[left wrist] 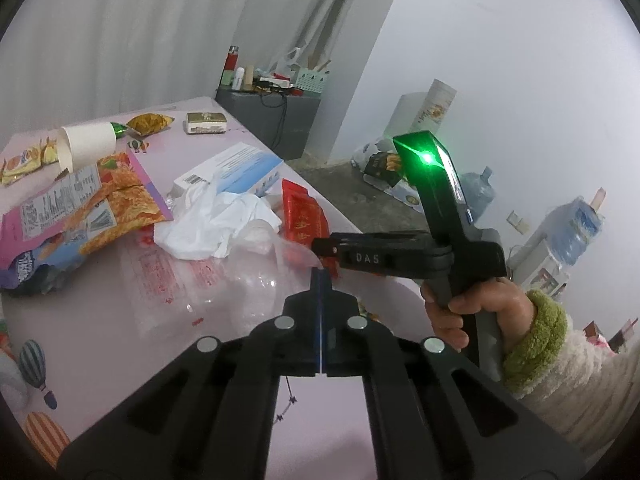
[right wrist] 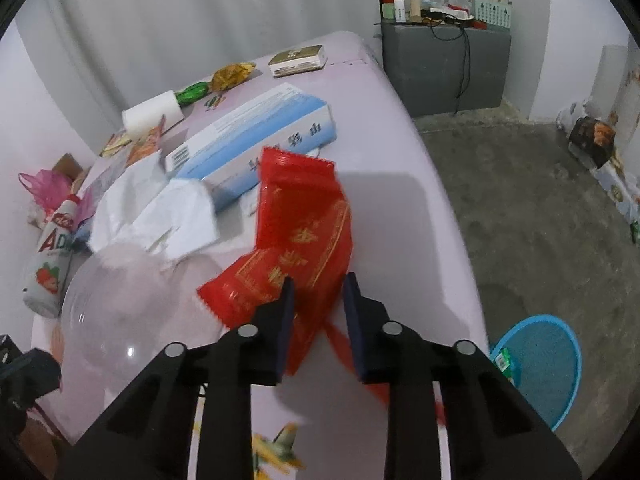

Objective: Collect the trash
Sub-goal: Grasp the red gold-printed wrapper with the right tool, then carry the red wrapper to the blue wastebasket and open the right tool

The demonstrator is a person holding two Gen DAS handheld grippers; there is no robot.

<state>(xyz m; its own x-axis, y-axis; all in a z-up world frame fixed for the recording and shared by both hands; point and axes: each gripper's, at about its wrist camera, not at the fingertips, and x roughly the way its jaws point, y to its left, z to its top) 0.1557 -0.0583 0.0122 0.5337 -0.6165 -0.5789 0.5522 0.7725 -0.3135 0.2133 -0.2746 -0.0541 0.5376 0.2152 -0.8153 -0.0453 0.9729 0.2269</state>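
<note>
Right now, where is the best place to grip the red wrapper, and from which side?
Grip the red wrapper at its near end, coming from the table's front edge. That end already lies between the right gripper's open fingers, flat and thin, while the far end leans on the blue box.

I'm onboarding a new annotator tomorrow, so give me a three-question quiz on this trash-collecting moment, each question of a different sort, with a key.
1. True or false: the left gripper has its fingers wide apart.
2. Multiple choice: what lies between the fingers of the right gripper?
A. the white paper cup
B. the red wrapper
C. the blue and white box
3. Fill in: the blue basket stands on the ____, beside the pink table.

Key
1. False: its fingers are together, at the edge of a clear plastic bag.
2. B, though the fingers have not closed on it.
3. Floor.
</note>
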